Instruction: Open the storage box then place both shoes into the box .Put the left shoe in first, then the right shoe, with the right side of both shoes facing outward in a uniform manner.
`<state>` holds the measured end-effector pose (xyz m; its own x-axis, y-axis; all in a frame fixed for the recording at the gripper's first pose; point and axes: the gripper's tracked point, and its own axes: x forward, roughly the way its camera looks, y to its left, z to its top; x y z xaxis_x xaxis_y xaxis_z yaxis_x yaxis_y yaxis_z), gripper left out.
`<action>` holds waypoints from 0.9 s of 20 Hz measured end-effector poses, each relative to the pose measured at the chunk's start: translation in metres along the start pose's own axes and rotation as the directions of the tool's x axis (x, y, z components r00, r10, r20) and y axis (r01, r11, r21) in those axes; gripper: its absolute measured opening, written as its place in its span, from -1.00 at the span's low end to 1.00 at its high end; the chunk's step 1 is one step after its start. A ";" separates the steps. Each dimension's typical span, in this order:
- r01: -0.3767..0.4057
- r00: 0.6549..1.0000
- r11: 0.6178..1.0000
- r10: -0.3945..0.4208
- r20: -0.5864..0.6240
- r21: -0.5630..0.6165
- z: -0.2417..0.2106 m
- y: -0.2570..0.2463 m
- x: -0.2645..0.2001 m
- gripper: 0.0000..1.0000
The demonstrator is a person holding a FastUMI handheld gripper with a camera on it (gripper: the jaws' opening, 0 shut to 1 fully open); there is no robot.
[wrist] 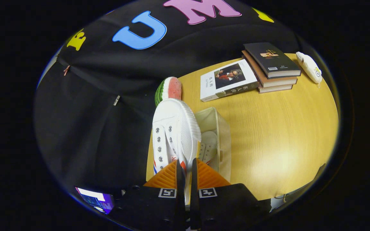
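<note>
Tongs (187,175) with fingers drawn nearly together, both pressing on the heel edge of a white shoe (173,134) that rises ahead of them, toe away, eyelets and lacing face turned to the left; the shoe is carried above the bench's near-left edge, just left of the storage box (224,141); the box, a pale translucent container, stands open beside the held shoe, and a second white shoe (208,146) already lies inside it; judged from this, the opening and the first placement are done, and what remains is to lower the held shoe into the box beside its mate, side facing as the task asks; whether the orientation matches cannot be told here; beyond the shoe, a watermelon-slice toy (169,90) sits at the bench's (268,134) far-left edge; farther along the far edge lie a white-covered book (226,80), a stack of books (271,65) and a small white object (309,66) at the far-right corner.
</note>
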<state>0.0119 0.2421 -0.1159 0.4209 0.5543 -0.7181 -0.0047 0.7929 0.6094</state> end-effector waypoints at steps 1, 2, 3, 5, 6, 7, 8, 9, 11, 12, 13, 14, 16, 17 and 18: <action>0.013 1.000 1.000 -0.013 -0.012 -0.001 -0.004 -0.002 0.006 -0.79; 0.025 1.000 1.000 -0.025 -0.018 0.001 -0.006 -0.004 0.010 -0.79; 0.038 0.999 0.999 -0.037 -0.023 0.003 -0.008 -0.006 0.014 -0.78; 0.061 0.998 0.998 -0.061 -0.030 0.014 -0.012 -0.011 0.020 -0.79; 0.069 0.997 0.997 -0.069 -0.032 0.022 -0.012 -0.014 0.022 -0.78; 0.073 0.997 0.997 -0.072 -0.032 0.030 -0.012 -0.014 0.025 -0.79; 0.056 0.998 0.998 -0.054 -0.037 0.043 -0.013 -0.012 0.025 -0.72; -0.008 0.999 0.997 0.011 -0.042 0.075 -0.012 0.002 0.024 -0.55; -0.059 0.998 0.993 0.062 -0.026 0.103 -0.007 0.016 0.021 0.07; -0.060 0.998 0.994 0.060 0.005 0.088 0.000 0.015 0.017 0.54; -0.052 0.998 0.997 0.051 0.025 0.065 0.004 0.015 0.010 1.00; -0.052 0.998 0.998 0.050 0.044 0.039 0.007 0.016 0.004 0.98; -0.043 0.994 0.999 0.044 0.098 -0.019 0.016 0.013 -0.016 0.98; -0.033 0.990 0.998 0.039 0.135 -0.047 0.023 0.011 -0.028 0.98; -0.018 0.983 0.997 0.031 0.184 -0.073 0.031 0.008 -0.041 0.98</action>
<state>0.0230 0.2178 -0.0711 0.5798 0.5226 -0.6250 -0.0787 0.7995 0.5955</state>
